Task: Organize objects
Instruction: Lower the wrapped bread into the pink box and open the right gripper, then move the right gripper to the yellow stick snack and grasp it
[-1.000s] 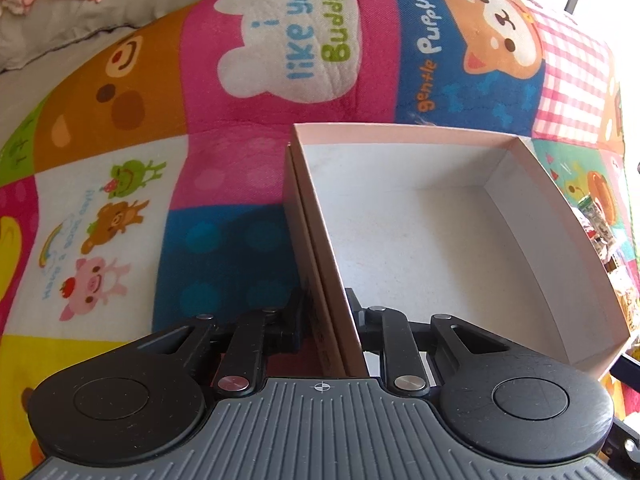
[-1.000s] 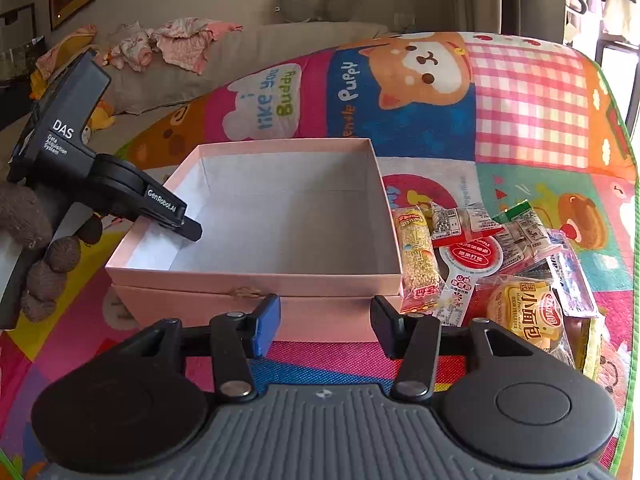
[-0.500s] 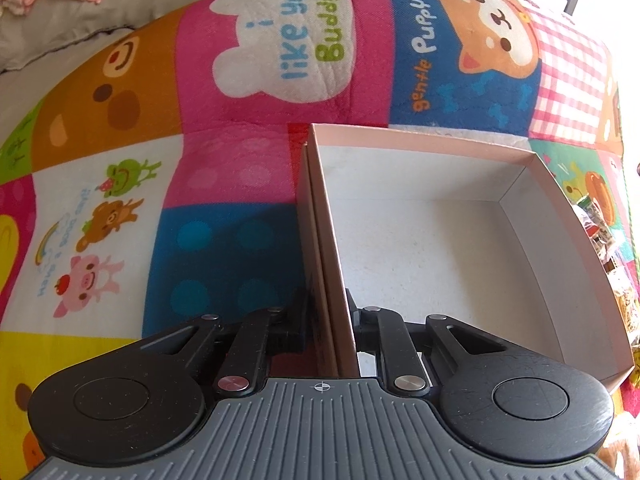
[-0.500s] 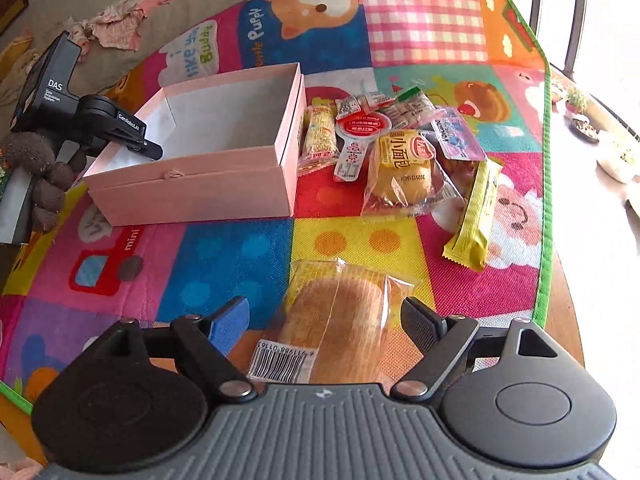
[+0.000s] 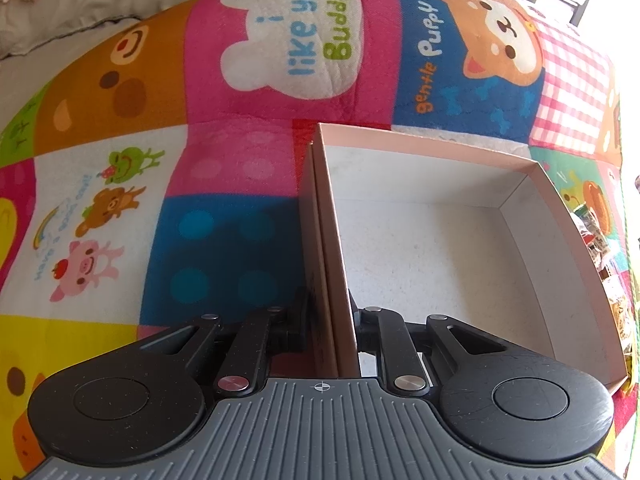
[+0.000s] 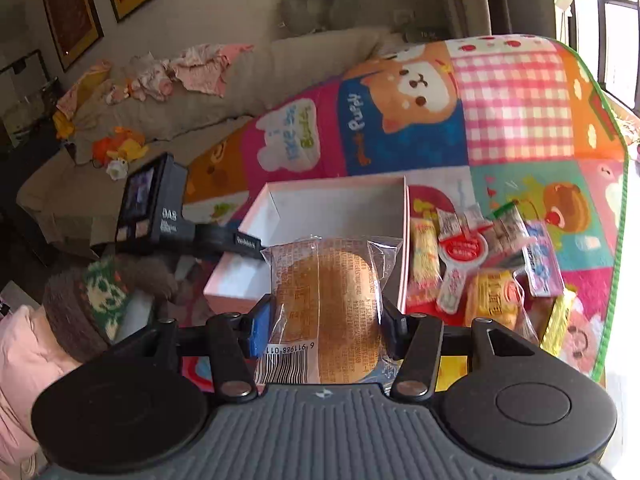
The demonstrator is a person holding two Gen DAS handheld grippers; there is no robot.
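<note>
An open pink box (image 5: 432, 260) sits on a colourful play mat (image 5: 224, 240), its white inside bare. My left gripper (image 5: 330, 308) is shut on the box's near left wall; in the right wrist view the same gripper (image 6: 250, 247) clamps that wall of the box (image 6: 332, 208). My right gripper (image 6: 326, 320) hangs in front of the box with its jaws closing on a clear-wrapped bread packet (image 6: 328, 296). The pads press on both sides of the packet, which is lifted off the mat.
Several snack packets (image 6: 480, 264) lie in a heap just right of the box. The mat's green border (image 6: 616, 240) runs along the right. A sofa (image 6: 248, 92) with clothes and toys stands behind. A hand in a brown knit glove (image 6: 92, 300) holds the left gripper.
The right gripper closed on the bread packet and rose with it towards the box; half a second ago the packet lay on the mat between open jaws. The left gripper kept its hold.
</note>
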